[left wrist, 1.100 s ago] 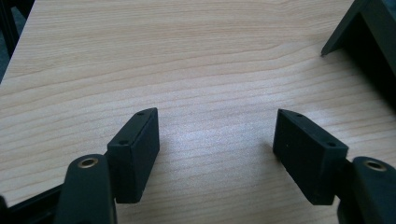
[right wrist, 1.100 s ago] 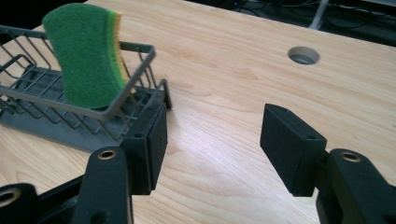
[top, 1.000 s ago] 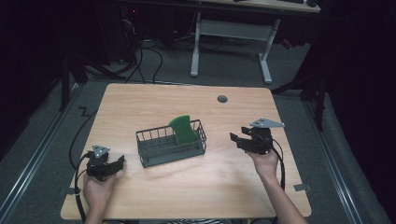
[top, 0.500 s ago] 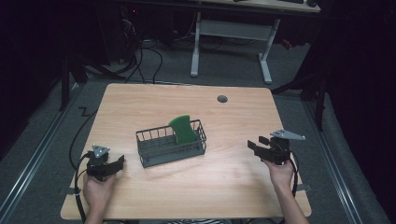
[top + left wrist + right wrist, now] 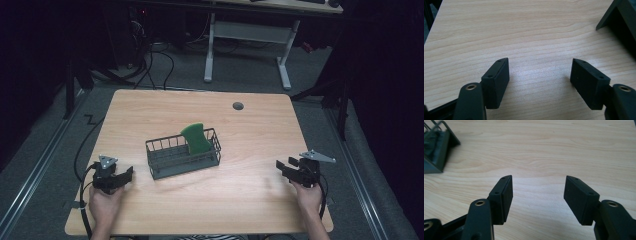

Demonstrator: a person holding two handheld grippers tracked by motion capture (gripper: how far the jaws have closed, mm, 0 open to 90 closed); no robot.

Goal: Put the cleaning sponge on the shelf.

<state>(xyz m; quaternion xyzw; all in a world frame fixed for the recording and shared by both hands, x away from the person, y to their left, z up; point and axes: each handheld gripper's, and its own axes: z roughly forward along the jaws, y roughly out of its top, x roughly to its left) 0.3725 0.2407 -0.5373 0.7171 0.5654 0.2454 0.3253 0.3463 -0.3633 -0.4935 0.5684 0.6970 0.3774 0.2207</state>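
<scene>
Our two grippers rest apart at the near corners of a wooden table (image 5: 150, 107), a wire basket (image 5: 170, 161) between them.

A green sponge (image 5: 196, 138) stands on edge at the basket's right end, leaning on its wall. We judge it light, soft and squashy — best pinched across its flat faces near the top. Left gripper (image 5: 125, 175) and right gripper (image 5: 281, 167) both have jaws spread, nothing between them — each well clear of the basket.
</scene>
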